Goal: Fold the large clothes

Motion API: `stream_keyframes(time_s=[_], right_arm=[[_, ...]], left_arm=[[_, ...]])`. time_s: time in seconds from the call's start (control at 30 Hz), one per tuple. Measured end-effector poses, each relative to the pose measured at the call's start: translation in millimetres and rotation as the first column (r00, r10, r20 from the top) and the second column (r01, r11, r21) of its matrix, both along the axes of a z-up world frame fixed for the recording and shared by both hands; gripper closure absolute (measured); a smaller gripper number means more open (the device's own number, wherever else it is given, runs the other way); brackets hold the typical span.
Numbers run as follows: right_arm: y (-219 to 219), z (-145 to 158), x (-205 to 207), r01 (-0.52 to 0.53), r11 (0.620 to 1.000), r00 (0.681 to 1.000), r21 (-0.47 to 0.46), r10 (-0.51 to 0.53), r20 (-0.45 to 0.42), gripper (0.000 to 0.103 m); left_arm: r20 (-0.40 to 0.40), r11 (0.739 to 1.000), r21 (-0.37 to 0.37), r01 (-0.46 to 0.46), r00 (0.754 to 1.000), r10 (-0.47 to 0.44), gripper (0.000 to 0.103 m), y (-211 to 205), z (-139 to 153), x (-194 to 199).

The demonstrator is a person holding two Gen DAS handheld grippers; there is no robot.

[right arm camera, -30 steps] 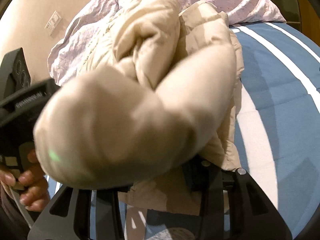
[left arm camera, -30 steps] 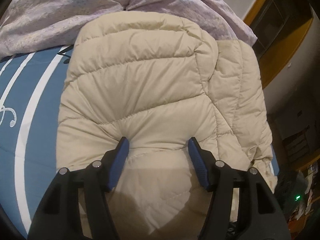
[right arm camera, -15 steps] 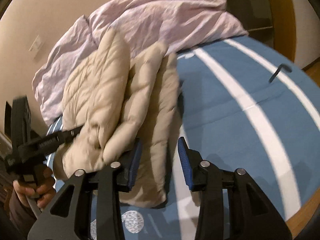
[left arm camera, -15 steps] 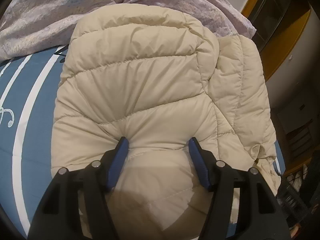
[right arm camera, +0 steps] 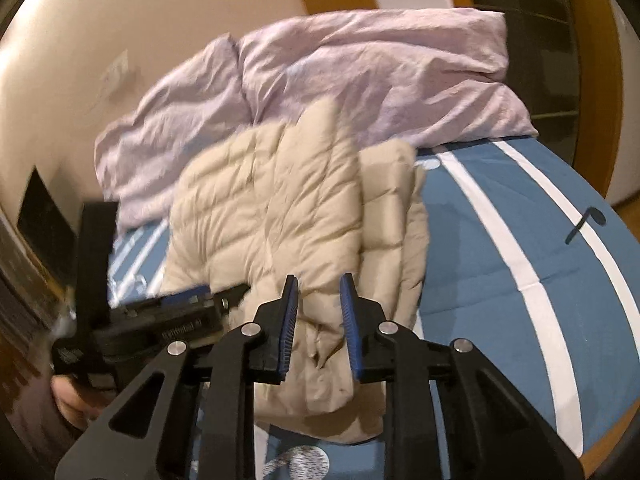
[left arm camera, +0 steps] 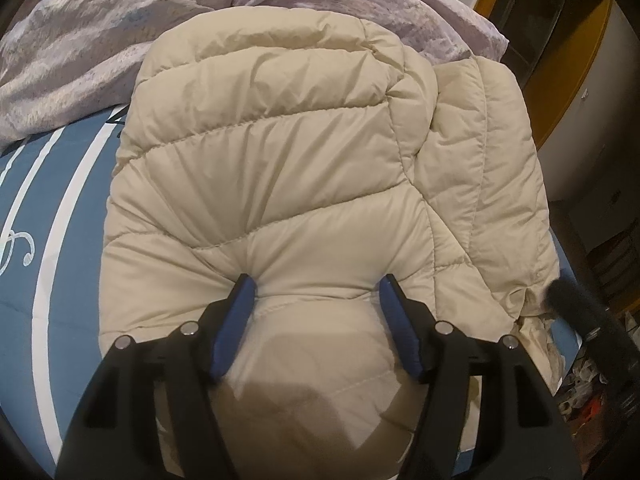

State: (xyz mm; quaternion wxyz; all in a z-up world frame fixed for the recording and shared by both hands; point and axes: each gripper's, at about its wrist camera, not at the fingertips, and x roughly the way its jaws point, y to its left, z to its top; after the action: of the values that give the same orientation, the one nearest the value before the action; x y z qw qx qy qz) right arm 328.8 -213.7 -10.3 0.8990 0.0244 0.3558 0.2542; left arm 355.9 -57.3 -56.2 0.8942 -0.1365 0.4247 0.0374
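A beige quilted puffer jacket [left arm camera: 280, 168] lies folded in a thick bundle on the blue bed cover [left arm camera: 52, 216]. It also shows in the right wrist view [right arm camera: 280, 216]. My left gripper [left arm camera: 316, 284] is open, its blue pads pressed into the jacket's near edge with a puffy fold bulging between them. My right gripper [right arm camera: 319, 284] is open and empty, raised above the jacket's near corner. The left gripper also shows at the left of the right wrist view [right arm camera: 224, 296].
A crumpled lilac duvet [right arm camera: 360, 72] lies at the head of the bed behind the jacket. The blue cover has white stripes [right arm camera: 532, 280]. The bed's right edge drops to a wooden floor [right arm camera: 624, 208]. Dark furniture [left arm camera: 612, 216] stands beyond the jacket.
My right gripper has let go of the jacket fold it carried, opened, and drawn back and up. The fold now lies on the bundle. My left gripper stays pressed on the near edge.
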Motion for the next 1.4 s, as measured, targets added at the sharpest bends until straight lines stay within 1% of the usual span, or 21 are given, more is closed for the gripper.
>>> stream_keyframes(time_s=[0.07, 0.1, 0.2, 0.27, 0.57, 0.83, 0.97, 1.0, 1.07, 1.1, 1.13, 1.23, 1.4], right_arm=[[2, -15, 5, 0.020, 0.998, 0.999, -0.056, -0.022, -0.027, 0.081], [0, -21, 7, 0.029, 0.997, 0.999, -0.067, -0.031, -0.043, 0.081], [-8, -41, 17, 0.050, 0.996, 0.993, -0.075, -0.058, -0.106, 0.082], [-12, -49, 20, 0.059, 0.995, 0.989, -0.077, -0.069, -0.131, 0.082], [-14, -59, 18, 0.069, 0.991, 0.988, -0.111, -0.083, -0.134, 0.082], [-14, -61, 18, 0.072, 0.992, 0.987, -0.105, -0.086, -0.138, 0.082], [-16, -62, 19, 0.072, 0.993, 0.986, -0.096, -0.086, -0.145, 0.082], [-16, -61, 19, 0.073, 0.993, 0.985, -0.092, -0.086, -0.148, 0.082], [-16, -61, 20, 0.074, 0.993, 0.985, -0.089, -0.087, -0.150, 0.082], [-16, -61, 19, 0.068, 0.994, 0.983, -0.090, -0.082, -0.164, 0.082], [-16, -62, 20, 0.068, 0.994, 0.983, -0.090, -0.082, -0.164, 0.082], [-17, -61, 20, 0.069, 0.994, 0.982, -0.089, -0.083, -0.167, 0.082], [-16, -59, 22, 0.077, 0.992, 0.982, -0.097, -0.092, -0.166, 0.082]], left_arm=[[0.002, 1.000, 0.000, 0.005, 1.000, -0.005, 0.039, 1, 1, -1], [0.004, 1.000, 0.000, 0.009, 1.000, -0.009, 0.039, 2, 1, -1], [0.011, 1.000, -0.001, 0.021, 1.000, -0.021, 0.039, 4, 4, -7], [0.018, 1.000, 0.005, 0.031, 0.999, -0.031, 0.039, 3, 7, -9], [0.035, 0.998, 0.029, 0.047, 0.998, -0.048, 0.039, 3, 21, -15], [0.067, 0.995, 0.095, -0.012, 0.998, 0.006, 0.039, 26, 46, -10], [0.086, 0.980, 0.185, -0.072, 0.995, 0.057, 0.039, 42, 55, -4], [0.088, 0.973, 0.211, -0.093, 0.993, 0.075, 0.039, 47, 55, -1], [0.080, 0.966, 0.233, -0.113, 0.992, 0.097, 0.037, 55, 51, 3], [0.069, 0.965, 0.231, -0.121, 0.992, 0.108, 0.033, 60, 46, 6], [0.061, 0.967, 0.225, -0.122, 0.992, 0.111, 0.032, 63, 42, 8], [0.040, 0.969, 0.222, -0.110, 0.994, 0.104, 0.032, 63, 27, 13], [0.016, 0.971, 0.223, -0.090, 0.996, 0.089, 0.032, 53, 14, 22]])
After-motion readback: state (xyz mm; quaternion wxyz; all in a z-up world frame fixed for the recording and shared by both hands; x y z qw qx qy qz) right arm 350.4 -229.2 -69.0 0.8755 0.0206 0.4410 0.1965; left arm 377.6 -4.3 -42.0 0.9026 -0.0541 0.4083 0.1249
